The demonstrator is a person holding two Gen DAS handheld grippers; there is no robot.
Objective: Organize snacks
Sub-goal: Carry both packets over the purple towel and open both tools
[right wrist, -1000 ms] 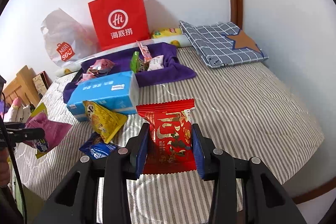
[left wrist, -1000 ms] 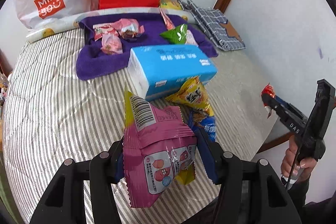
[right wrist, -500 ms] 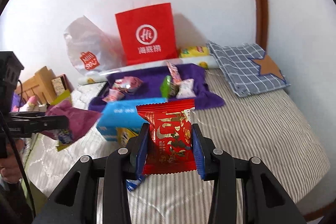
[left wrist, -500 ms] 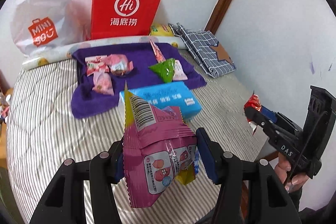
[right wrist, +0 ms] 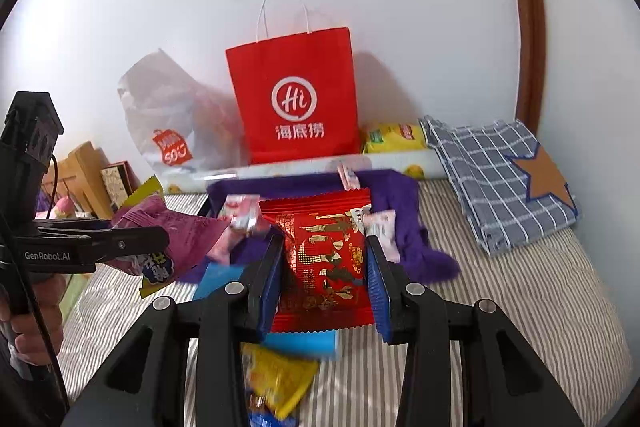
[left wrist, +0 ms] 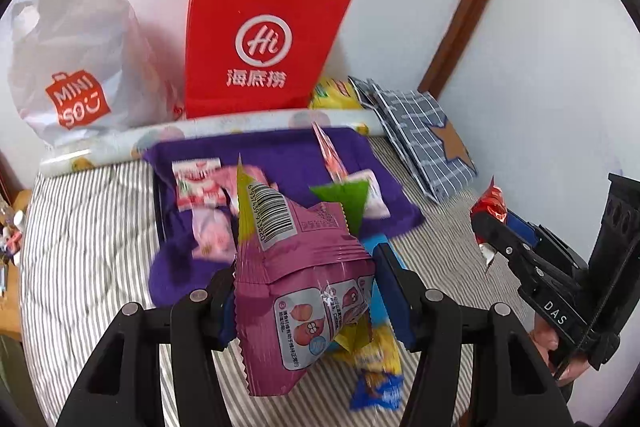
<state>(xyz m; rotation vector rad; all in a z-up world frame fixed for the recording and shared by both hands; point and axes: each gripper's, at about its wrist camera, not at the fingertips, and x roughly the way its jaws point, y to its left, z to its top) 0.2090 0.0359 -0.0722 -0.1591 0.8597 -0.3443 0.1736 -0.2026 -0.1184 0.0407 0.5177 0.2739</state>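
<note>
Two snack bags held up over the purple cloth tray (left wrist: 280, 147)

The left gripper (left wrist: 304, 291) squeezes a crinkly pink snack bag (left wrist: 296, 283); the right gripper (right wrist: 326, 267) squeezes a shiny red snack packet (right wrist: 324, 259).

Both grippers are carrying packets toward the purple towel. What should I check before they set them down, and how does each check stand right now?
1. Left gripper clamped on pink packet: ok.
2. Right gripper clamped on red packet: ok.
3. Grippers apart from each other: ok.
4. Bare spot left on purple towel: ok.
5. Blue box and yellow packet lie below the path: ok.
6. Packets over the towel yet: cannot tell.
</note>
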